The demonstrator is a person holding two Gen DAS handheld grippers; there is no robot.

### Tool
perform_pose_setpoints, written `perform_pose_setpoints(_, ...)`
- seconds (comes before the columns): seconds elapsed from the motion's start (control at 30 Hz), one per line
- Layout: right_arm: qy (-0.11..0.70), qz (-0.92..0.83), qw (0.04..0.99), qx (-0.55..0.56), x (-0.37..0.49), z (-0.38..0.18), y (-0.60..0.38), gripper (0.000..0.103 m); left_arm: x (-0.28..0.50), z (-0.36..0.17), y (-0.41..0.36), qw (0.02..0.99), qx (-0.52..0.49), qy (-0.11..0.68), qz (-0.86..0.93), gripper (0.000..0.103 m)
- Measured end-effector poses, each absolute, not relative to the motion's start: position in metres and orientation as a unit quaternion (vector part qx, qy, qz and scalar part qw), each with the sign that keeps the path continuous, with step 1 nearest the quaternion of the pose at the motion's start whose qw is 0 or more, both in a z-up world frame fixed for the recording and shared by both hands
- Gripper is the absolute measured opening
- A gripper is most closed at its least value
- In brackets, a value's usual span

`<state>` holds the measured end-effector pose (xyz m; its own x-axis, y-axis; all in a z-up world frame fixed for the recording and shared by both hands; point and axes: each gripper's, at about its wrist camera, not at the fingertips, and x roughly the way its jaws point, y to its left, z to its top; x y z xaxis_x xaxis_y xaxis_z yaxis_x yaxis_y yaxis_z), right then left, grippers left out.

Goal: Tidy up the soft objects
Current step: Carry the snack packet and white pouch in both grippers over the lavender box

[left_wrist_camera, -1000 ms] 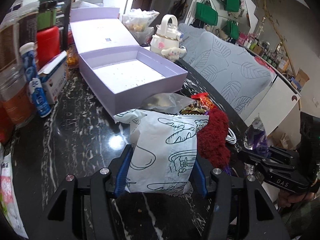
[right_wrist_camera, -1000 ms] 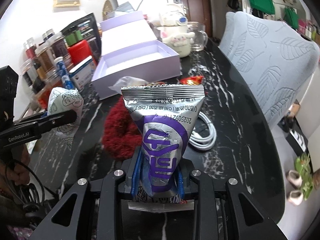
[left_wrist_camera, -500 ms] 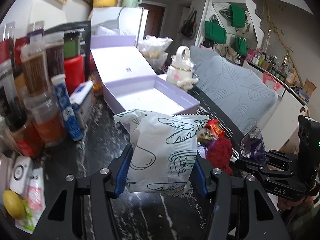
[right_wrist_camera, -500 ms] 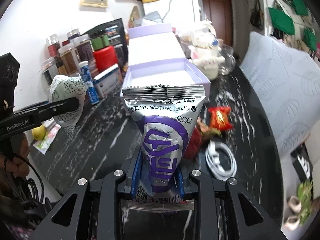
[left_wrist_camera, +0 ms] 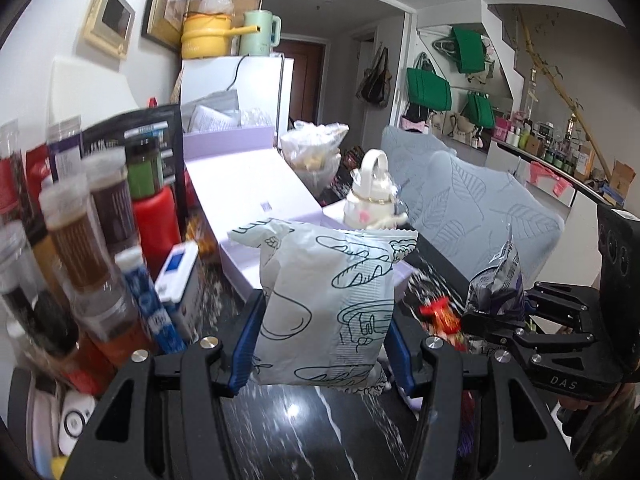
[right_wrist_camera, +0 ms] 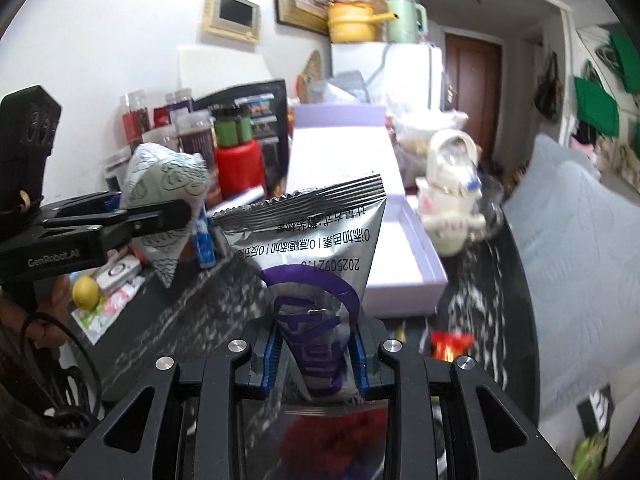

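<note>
My left gripper (left_wrist_camera: pixel 322 344) is shut on a white snack bag with black line drawings (left_wrist_camera: pixel 328 300) and holds it up above the dark marble table (left_wrist_camera: pixel 312 432). My right gripper (right_wrist_camera: pixel 316 360) is shut on a silver and purple snack bag (right_wrist_camera: pixel 308 256), also raised. Each gripper shows in the other's view: the left one with its white bag (right_wrist_camera: pixel 164 200) at the left, the right one with its silver bag (left_wrist_camera: pixel 500 284) at the right. The open lilac box (right_wrist_camera: pixel 400 256) lies ahead of both; its inside looks empty. A small red packet (left_wrist_camera: pixel 442 316) lies on the table.
Jars, bottles and a red canister (left_wrist_camera: pixel 154 216) crowd the table's left edge. A white teapot (left_wrist_camera: pixel 374 196) stands behind the box. A red fuzzy item (right_wrist_camera: pixel 332 436) lies under my right gripper. A lemon (right_wrist_camera: pixel 85 289) lies at the left. A grey leaf-patterned sofa (left_wrist_camera: pixel 480 208) borders the right.
Both grippers have risen and tilted up with their bags still held. The table and box have dropped lower in both views and more of the wall and fridge shows.
</note>
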<state>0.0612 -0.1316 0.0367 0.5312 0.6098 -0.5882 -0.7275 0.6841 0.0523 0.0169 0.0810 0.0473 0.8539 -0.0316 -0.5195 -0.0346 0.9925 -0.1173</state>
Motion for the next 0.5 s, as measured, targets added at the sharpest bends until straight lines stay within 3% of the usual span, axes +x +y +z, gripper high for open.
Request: perform_pose_setpoints(0.5,0.249,0.395,0.878,-0.1,0.139,0.075,-0.094,0.029,0.097,0.068,0.105,0.968,-0.062,0.239,0.034,0.055)
